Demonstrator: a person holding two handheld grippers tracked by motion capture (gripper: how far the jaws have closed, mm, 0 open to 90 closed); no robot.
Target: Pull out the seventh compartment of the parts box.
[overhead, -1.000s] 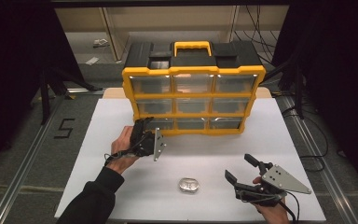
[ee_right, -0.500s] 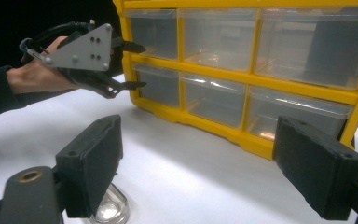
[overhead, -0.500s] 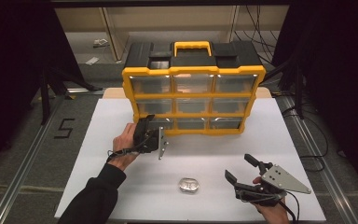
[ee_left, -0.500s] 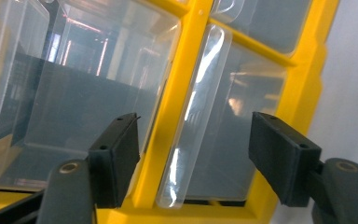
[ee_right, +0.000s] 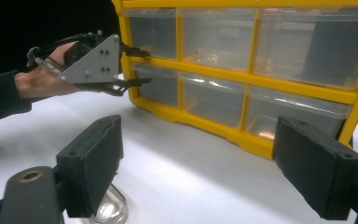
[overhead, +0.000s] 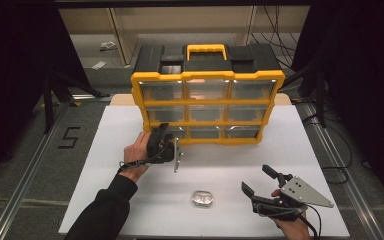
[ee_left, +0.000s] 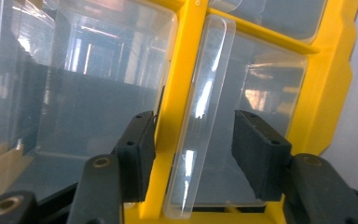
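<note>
1. Work in hand, judging by the reach: opening the bottom-left drawer point(overhead: 170, 131) of the yellow organizer point(overhead: 207, 107), which stands upright at the far middle of the white table point(overhead: 105, 145).
2. Left gripper point(ee_left: 193, 140): jaws wide apart, straddling the drawer's clear pull tab point(ee_left: 200, 116). Tab sits between the pads point(ee_left: 261, 149), no contact visible on either side. Nothing gripped yet.
3. Same gripper in right gripper view point(ee_right: 135, 67): one jaw above, one below the drawer front at the cabinet's left column.
4. Drawer looks flush with the yellow frame; not pulled out at all. All nine drawers appear closed.
5. Right gripper point(overhead: 262, 182): jaws fully open, empty, idle at the near right of the table, aimed toward the organizer.
6. Small silvery piece point(overhead: 202, 198) lies on the table near the front, just left of the right gripper, untouched. Likely what goes in the drawer, but can't confirm.
7. Progress estimate: early. Approach done; left to do: clamp on tab, pull drawer.
</note>
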